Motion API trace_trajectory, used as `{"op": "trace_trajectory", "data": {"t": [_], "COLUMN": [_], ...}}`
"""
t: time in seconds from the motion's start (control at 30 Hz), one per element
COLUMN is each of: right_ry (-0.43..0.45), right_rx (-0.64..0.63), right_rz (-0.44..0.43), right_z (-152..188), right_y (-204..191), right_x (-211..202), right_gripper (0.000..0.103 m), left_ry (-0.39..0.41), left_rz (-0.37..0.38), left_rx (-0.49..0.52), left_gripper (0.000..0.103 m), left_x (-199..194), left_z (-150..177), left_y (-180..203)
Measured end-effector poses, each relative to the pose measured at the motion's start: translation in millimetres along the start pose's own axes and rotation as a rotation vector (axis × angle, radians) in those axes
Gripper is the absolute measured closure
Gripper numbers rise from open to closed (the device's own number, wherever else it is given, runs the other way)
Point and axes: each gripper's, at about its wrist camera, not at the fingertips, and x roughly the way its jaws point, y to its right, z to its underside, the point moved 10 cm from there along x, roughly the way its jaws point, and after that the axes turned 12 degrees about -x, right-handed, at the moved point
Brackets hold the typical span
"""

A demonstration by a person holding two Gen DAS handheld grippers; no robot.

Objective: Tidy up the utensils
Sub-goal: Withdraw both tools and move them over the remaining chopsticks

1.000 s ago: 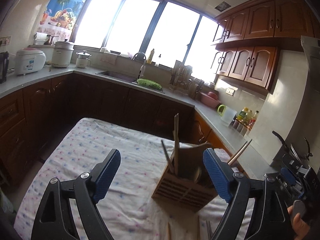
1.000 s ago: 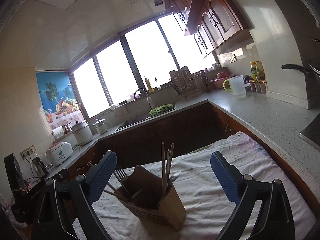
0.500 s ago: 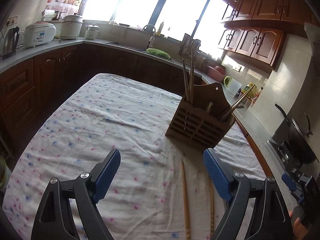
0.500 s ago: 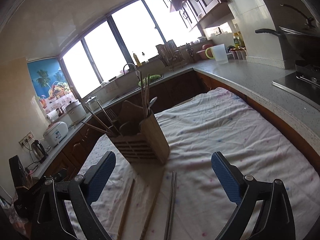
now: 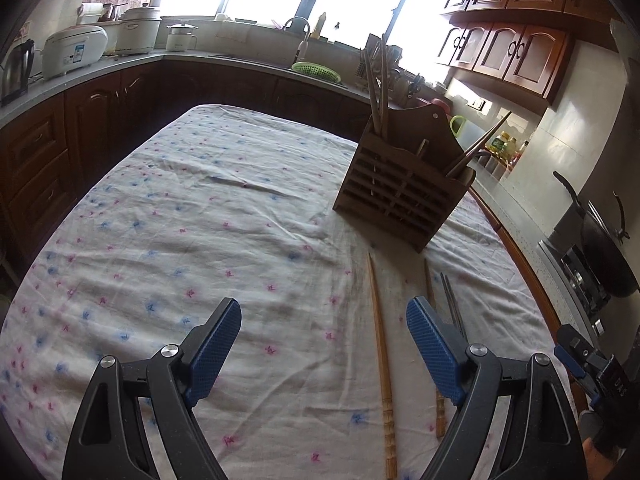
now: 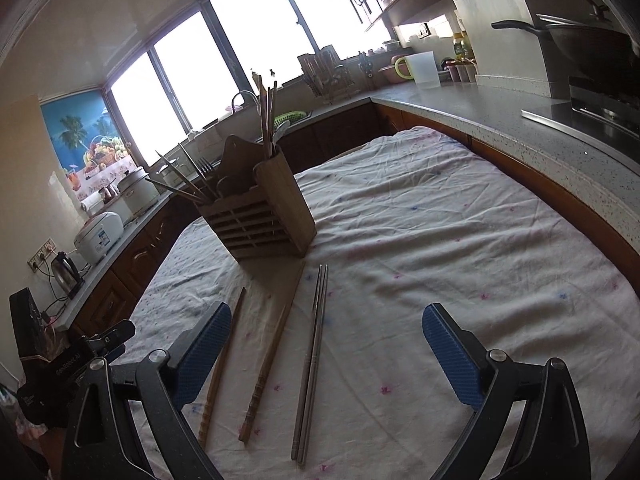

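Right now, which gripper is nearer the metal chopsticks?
Right. The metal chopsticks lie between the open right gripper fingers; the left gripper sits left of them, over one wooden chopstick.

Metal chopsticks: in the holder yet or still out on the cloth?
Out. The metal chopsticks lie flat as a pair on the tablecloth, in front of the wooden holder, beside two wooden chopsticks.
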Motion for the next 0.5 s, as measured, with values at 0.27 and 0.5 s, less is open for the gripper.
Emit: {"op": "trace_trajectory", "data": {"t": [0.27, 0.5], "right_ry": [-0.03, -0.059], "right_rx": [-0.004, 0.002], "right_rz": [-0.009, -0.016], "right_z": [9, 12], "right_y": [-4, -3], "right_x": [7, 17], "right_gripper": [0.006, 0.006], "left_ry": [-0.02, -0.048], "left_rz": [-0.01, -0.023], "left_rx": [0.011, 0.014], "left_gripper": [0.018, 0.018], "left_x": [10, 25], "left_z": [5, 9], "left_y": [4, 6]}}
